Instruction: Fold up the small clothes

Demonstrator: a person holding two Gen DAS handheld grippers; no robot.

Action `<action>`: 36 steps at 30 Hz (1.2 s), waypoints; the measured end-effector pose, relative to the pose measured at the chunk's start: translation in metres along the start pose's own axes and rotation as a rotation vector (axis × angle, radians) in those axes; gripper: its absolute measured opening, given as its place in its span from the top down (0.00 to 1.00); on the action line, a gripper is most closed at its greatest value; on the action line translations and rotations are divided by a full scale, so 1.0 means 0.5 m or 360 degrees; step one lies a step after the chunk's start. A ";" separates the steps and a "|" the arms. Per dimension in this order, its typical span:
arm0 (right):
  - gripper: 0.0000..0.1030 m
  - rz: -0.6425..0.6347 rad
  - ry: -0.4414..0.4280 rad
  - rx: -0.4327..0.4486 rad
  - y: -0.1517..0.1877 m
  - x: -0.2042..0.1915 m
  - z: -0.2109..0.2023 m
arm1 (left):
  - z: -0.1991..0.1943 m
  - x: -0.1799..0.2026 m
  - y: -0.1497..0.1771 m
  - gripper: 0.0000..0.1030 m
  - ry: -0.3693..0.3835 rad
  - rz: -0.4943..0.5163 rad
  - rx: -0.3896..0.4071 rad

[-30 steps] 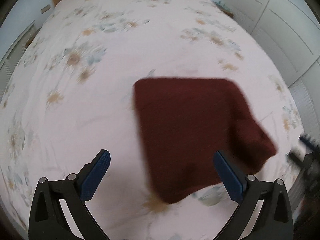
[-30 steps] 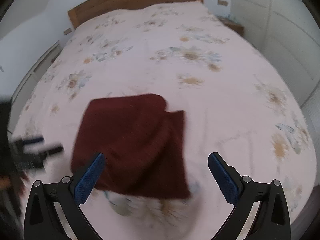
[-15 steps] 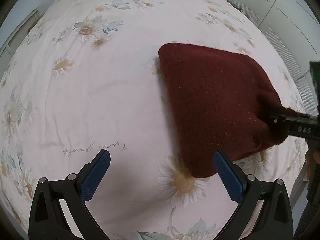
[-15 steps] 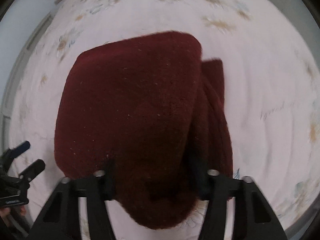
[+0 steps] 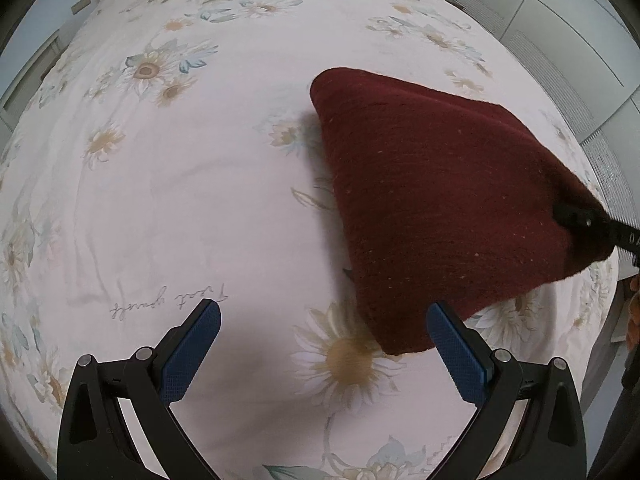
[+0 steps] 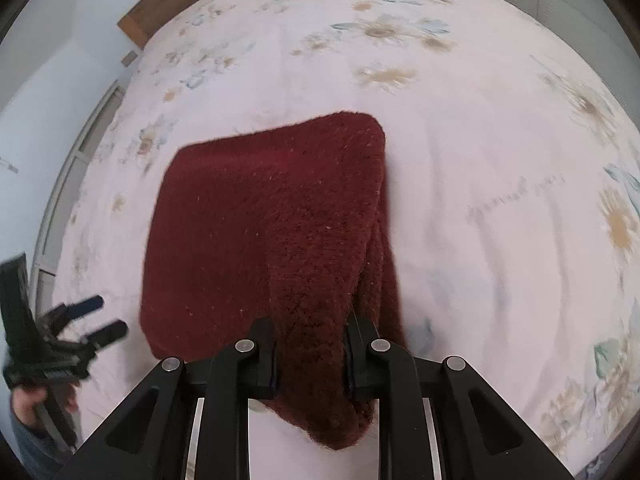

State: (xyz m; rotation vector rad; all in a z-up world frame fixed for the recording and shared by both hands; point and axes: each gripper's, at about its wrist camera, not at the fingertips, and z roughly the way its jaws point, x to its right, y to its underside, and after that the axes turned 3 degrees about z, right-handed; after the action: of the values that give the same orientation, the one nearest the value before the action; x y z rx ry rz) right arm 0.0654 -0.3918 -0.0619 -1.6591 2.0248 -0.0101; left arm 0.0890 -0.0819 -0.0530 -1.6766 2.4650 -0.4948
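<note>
Dark red fuzzy knit garment [image 6: 260, 216] lies on the floral white bedspread [image 5: 160, 200], 1 bunched corner pinched between the closing jaws of the right gripper [image 6: 310, 354]. The left gripper [image 5: 324, 344] hangs spread wide, empty, beside it.

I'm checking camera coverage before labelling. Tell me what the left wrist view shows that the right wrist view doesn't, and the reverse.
Only the left wrist view shows the left gripper head-on, jaws wide apart with nothing between them, above handwriting printed on the bedsheet.

Only the right wrist view shows the wooden headboard and the right gripper closing on a bunched edge of the dark red cloth, fabric filling the gap.

Both show that cloth, the flowered sheet and the opposite gripper at the edge.
</note>
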 end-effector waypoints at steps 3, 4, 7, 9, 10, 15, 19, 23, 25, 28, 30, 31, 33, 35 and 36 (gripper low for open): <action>0.75 0.0012 0.0041 -0.0047 0.014 0.017 0.032 | 0.004 0.006 0.001 0.01 0.0014 0.0016 -0.0009; 0.71 0.0029 0.0032 -0.0062 0.016 0.022 0.047 | 0.007 0.007 0.002 0.01 0.0012 0.0019 -0.0012; 0.56 0.0061 0.0009 -0.0063 0.013 0.026 0.055 | 0.014 0.007 0.002 0.01 0.0010 0.0003 -0.0020; 0.43 0.0039 0.0017 -0.0039 0.007 0.016 0.042 | 0.014 0.005 0.002 0.01 0.0028 -0.0019 -0.0016; 0.29 0.0019 0.0048 -0.0027 0.001 0.009 0.032 | 0.013 0.004 0.001 0.01 0.0031 -0.0025 -0.0012; 0.19 -0.0047 0.0119 0.0049 -0.033 -0.012 -0.015 | 0.005 -0.005 -0.025 0.01 0.0002 -0.0037 0.0014; 0.00 -0.0142 0.0174 0.0087 -0.062 -0.034 -0.023 | 0.005 -0.005 -0.064 0.01 -0.0002 -0.0056 0.0040; 0.00 -0.0198 0.0185 0.0037 -0.076 -0.052 0.015 | 0.024 0.020 -0.109 0.01 -0.0007 -0.0054 0.0044; 0.00 -0.0210 0.0222 -0.0015 -0.076 -0.051 0.045 | 0.039 0.037 -0.128 0.01 0.0013 -0.0058 0.0041; 0.00 -0.0167 0.0226 -0.0085 -0.074 -0.035 0.086 | 0.068 0.058 -0.140 0.01 0.0041 -0.0071 0.0010; 0.00 -0.0146 0.0235 -0.0117 -0.069 -0.019 0.108 | 0.097 0.067 -0.143 0.01 0.0057 -0.0077 -0.0037; 0.00 -0.0136 0.0219 -0.0133 -0.067 -0.010 0.121 | 0.113 0.071 -0.141 0.01 0.0064 -0.0076 -0.0056; 0.00 -0.0110 0.0187 -0.0147 -0.065 0.007 0.136 | 0.137 0.071 -0.135 0.01 0.0070 -0.0082 -0.0080; 0.00 -0.0099 0.0151 -0.0146 -0.064 0.021 0.145 | 0.154 0.069 -0.128 0.01 0.0078 -0.0087 -0.0093; 0.00 -0.0098 0.0115 -0.0145 -0.062 0.028 0.152 | 0.159 0.068 -0.123 0.01 0.0084 -0.0085 -0.0079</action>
State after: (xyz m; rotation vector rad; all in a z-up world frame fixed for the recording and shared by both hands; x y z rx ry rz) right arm 0.1219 -0.3890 -0.1228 -1.8014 2.0539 0.0009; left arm 0.1527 -0.1495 -0.1045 -1.7745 2.4948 -0.4941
